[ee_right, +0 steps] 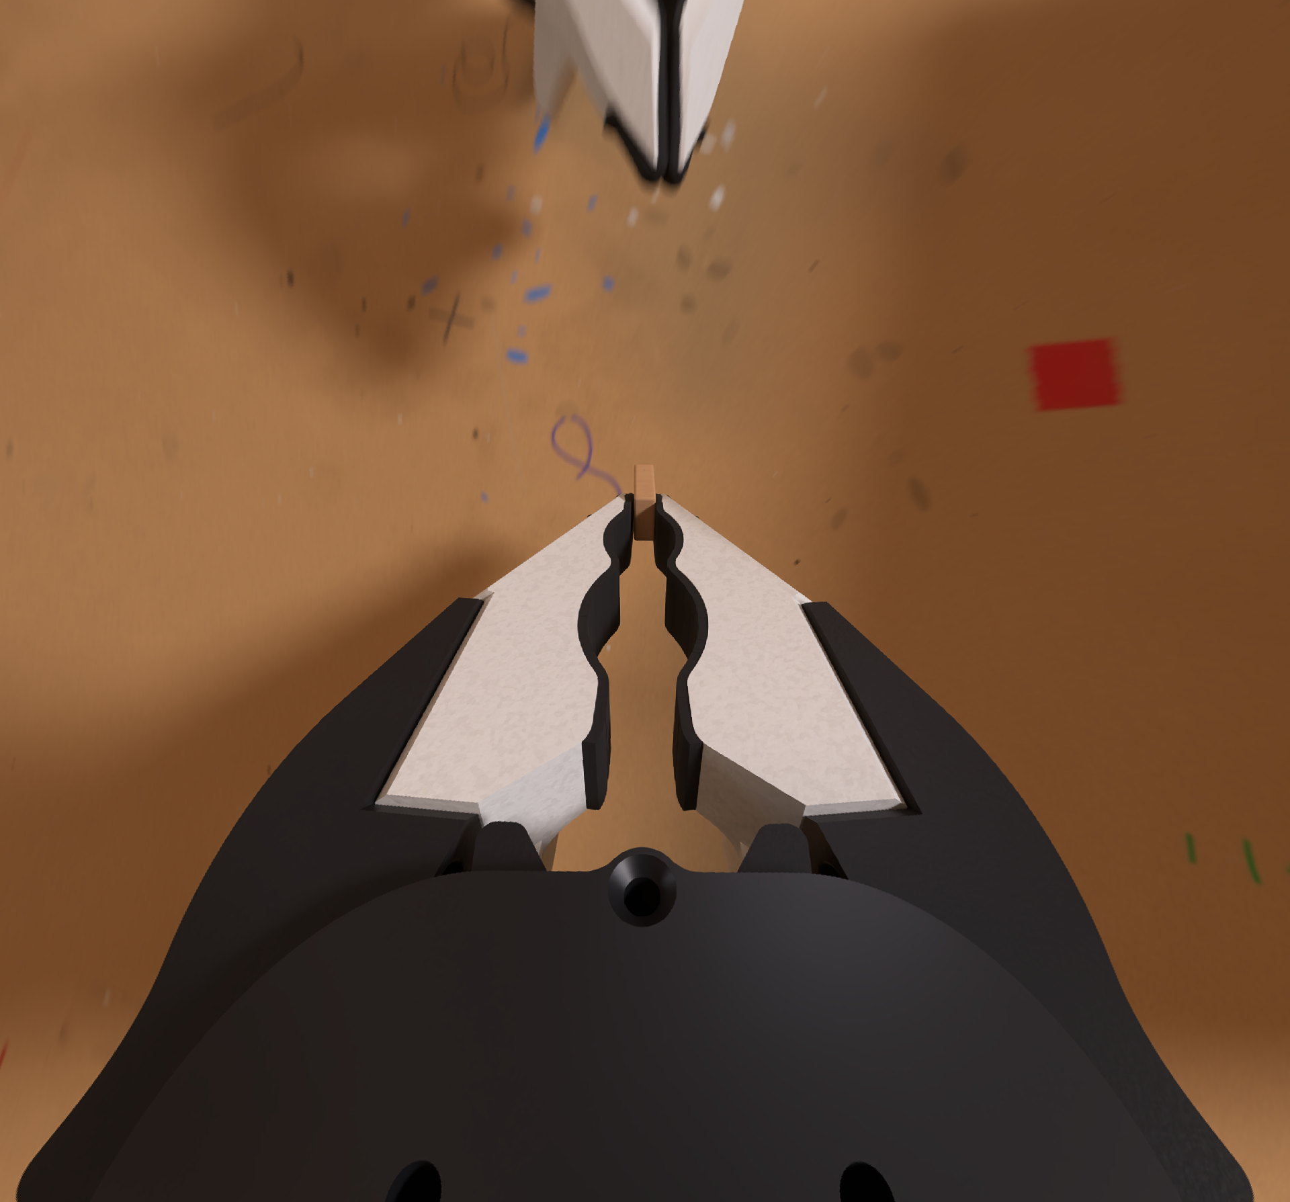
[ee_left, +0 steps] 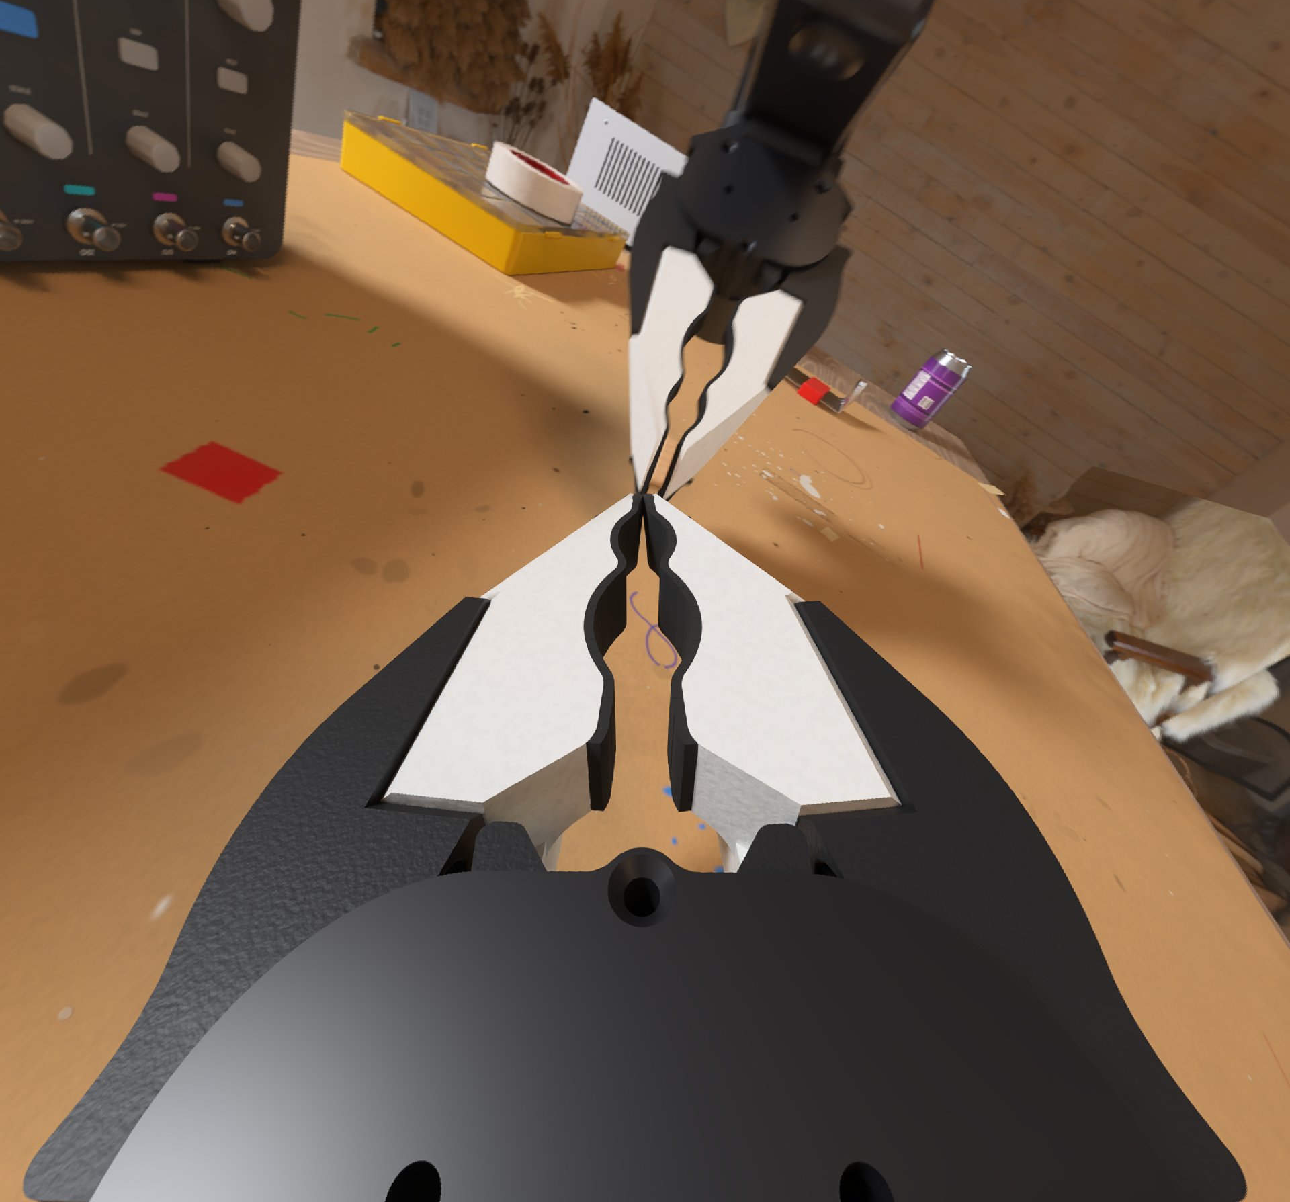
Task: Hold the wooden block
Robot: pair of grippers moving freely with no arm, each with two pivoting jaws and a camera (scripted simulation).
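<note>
The right claw (ee_right: 643, 502) pinches a small wooden block (ee_right: 643, 495) between its fingertips (ee_right: 618, 519); the block stands upright in the narrow gap, its top poking just past the tips, held above the tabletop (ee_right: 279, 540). In the left wrist view that same claw (ee_left: 656, 481) comes down from above, its tips nearly meeting those of the left claw; the block cannot be made out there.

The left claw (ee_left: 642, 504) is drawn narrow, its tips almost touching, with nothing seen between them. In the right wrist view it (ee_right: 660, 174) is blurred at the top, its tips together.

Under the claws the tabletop bears a purple scribble (ee_right: 576, 446), blue flecks (ee_right: 536, 293) and a flat red square (ee_left: 222, 472), the square lying to the left in the left wrist view.

Along the far edge in the left wrist view stand a dark panel with knobs (ee_left: 139, 86) at the left corner, then a yellow box (ee_left: 475, 205) with a roll of tape (ee_left: 534, 183) on its lid, and a white vented plate (ee_left: 621, 167) just behind. Toward the far right corner are a small red cube (ee_left: 812, 391) and a purple can (ee_left: 932, 390), tilted. Beyond the right edge sits a pale furry seat (ee_left: 1173, 603).
</note>
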